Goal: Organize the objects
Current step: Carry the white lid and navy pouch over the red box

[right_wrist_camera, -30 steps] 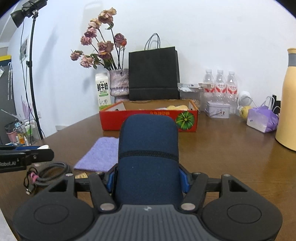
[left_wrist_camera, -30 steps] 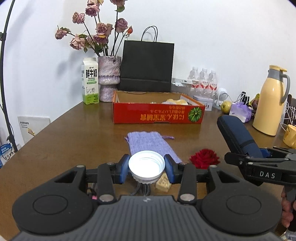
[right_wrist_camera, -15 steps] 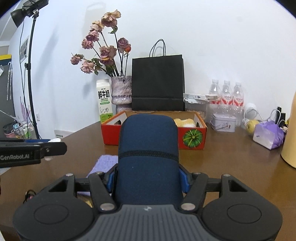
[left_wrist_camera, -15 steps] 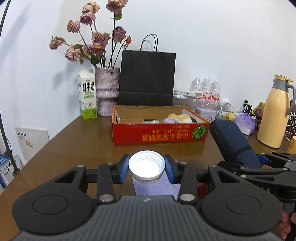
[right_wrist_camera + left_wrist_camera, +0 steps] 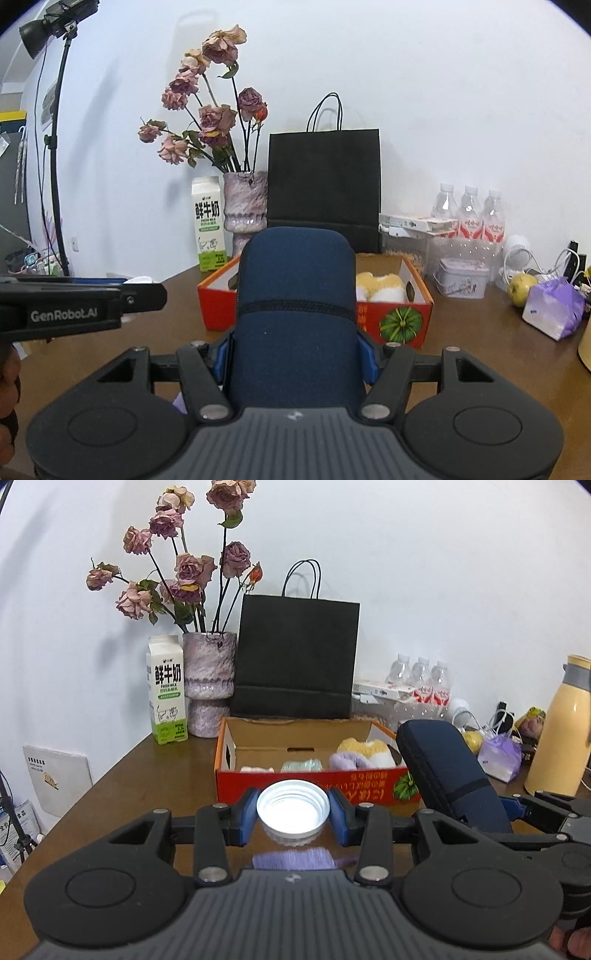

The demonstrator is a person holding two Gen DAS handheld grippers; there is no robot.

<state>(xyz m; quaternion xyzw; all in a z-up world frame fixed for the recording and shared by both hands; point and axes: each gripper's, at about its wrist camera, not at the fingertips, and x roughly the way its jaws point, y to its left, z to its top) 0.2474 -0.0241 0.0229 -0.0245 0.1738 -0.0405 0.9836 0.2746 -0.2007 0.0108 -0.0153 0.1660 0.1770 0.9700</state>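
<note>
My left gripper (image 5: pixel 292 818) is shut on a white screw lid (image 5: pixel 292 809), held open side up just in front of the red cardboard box (image 5: pixel 314 781). My right gripper (image 5: pixel 295 354) is shut on a dark blue zippered case (image 5: pixel 295 314), which stands up between the blue pads and hides the box's middle. In the left wrist view the same case (image 5: pixel 447 771) shows at the right. The box (image 5: pixel 391 317) holds a yellow and white plush item (image 5: pixel 364 751) and some small wrapped things. A purple knit pouch (image 5: pixel 291 858) lies on the table under the lid.
Behind the box stand a black paper bag (image 5: pixel 295 657), a vase of dried roses (image 5: pixel 208 686) and a milk carton (image 5: pixel 166 694). Water bottles (image 5: pixel 469 218), a tin (image 5: pixel 461 280), an apple (image 5: pixel 521 288) and a purple pack (image 5: pixel 554 310) crowd the back right. A yellow thermos (image 5: pixel 557 731) stands far right.
Both grippers rose and moved toward the red box, carrying the lid and the case. The box now looks closer, its inside shows, and the red rose and cable have dropped out of view.
</note>
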